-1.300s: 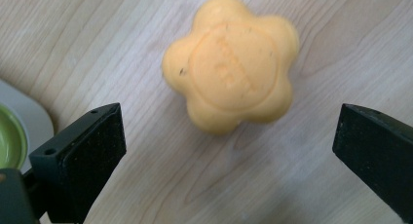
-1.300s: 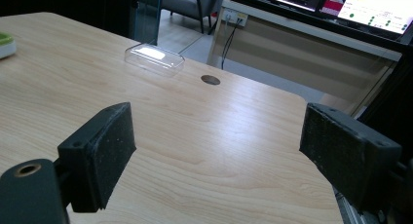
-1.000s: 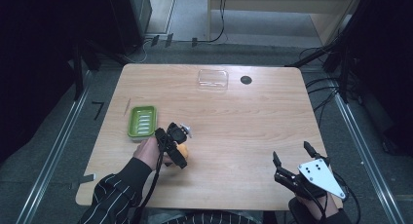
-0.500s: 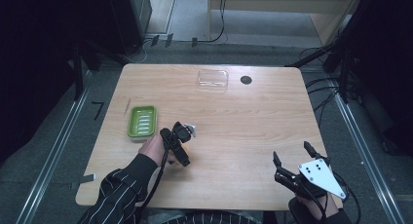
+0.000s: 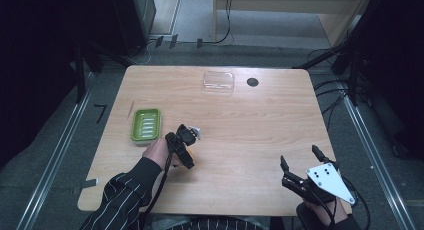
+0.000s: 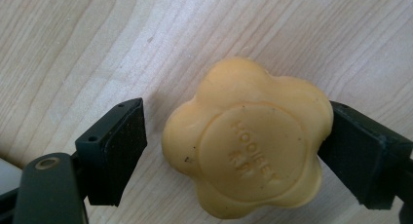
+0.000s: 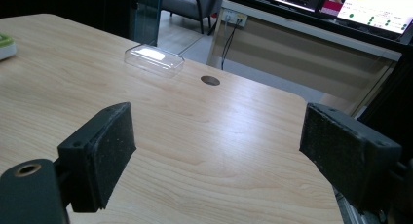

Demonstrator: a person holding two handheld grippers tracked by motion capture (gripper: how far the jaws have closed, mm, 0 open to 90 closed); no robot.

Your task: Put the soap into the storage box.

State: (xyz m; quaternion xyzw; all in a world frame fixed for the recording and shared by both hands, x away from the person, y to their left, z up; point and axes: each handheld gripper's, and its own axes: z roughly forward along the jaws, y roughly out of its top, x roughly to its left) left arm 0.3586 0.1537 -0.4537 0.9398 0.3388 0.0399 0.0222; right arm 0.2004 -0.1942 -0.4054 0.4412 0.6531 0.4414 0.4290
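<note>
Soap [image 6: 246,139] lies flat on the table [image 5: 250,125], between my left gripper's [image 5: 181,140] jaws. One jaw touches it and the other sits just beside it, so I am not squeezing yet. A second ago this gripper was farther right; now it has slid toward 9 o'clock, nearer the green dish [image 5: 145,124]. That dish looks empty. So does the clear box [image 5: 218,82] at 12 o'clock. My right gripper [image 5: 302,166] waits wide open at 5 o'clock, holding nothing.

Bright table [image 5: 260,120], dark surroundings, perhaps slightly soft.
</note>
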